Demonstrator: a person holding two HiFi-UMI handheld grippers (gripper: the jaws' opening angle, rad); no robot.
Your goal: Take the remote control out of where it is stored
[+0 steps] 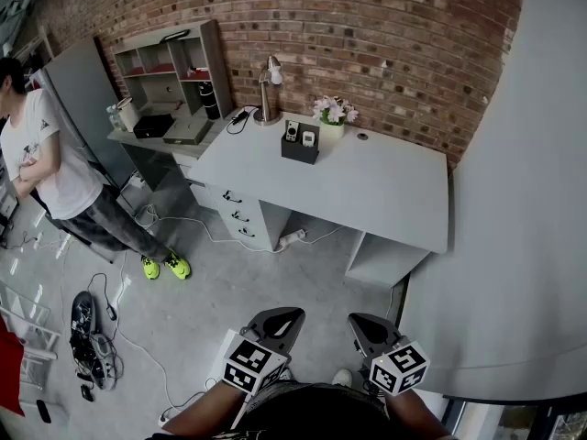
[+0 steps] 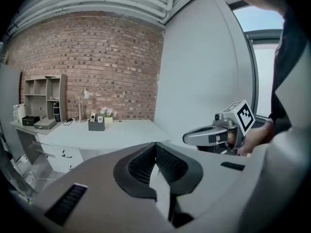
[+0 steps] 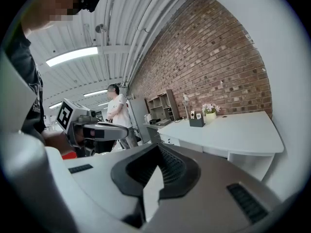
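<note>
**Hand-held grippers closed, well short of the table**

The left hand-held gripper [image 1: 286, 320] and right hand-held gripper [image 1: 365, 326] each press their ribbed black pads [image 2: 141, 165] together on nothing, which only the gripper views reveal. The head view alone shows the grey concrete floor [image 1: 275, 278] beneath them. On the smooth white table [image 1: 385, 191] against the far brick wall [image 1: 385, 35], a dark box holder [image 1: 300, 148] carries two small upright devices [image 1: 292, 132]. Which one is the remote control is unclear.

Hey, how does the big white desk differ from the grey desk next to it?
The white desk is wider and mostly bare, with a lamp, a dark holder and flowers along its back edge; the grey desk is narrower, carries a shelf unit and is crowded. Both stand against the brick wall.
</note>
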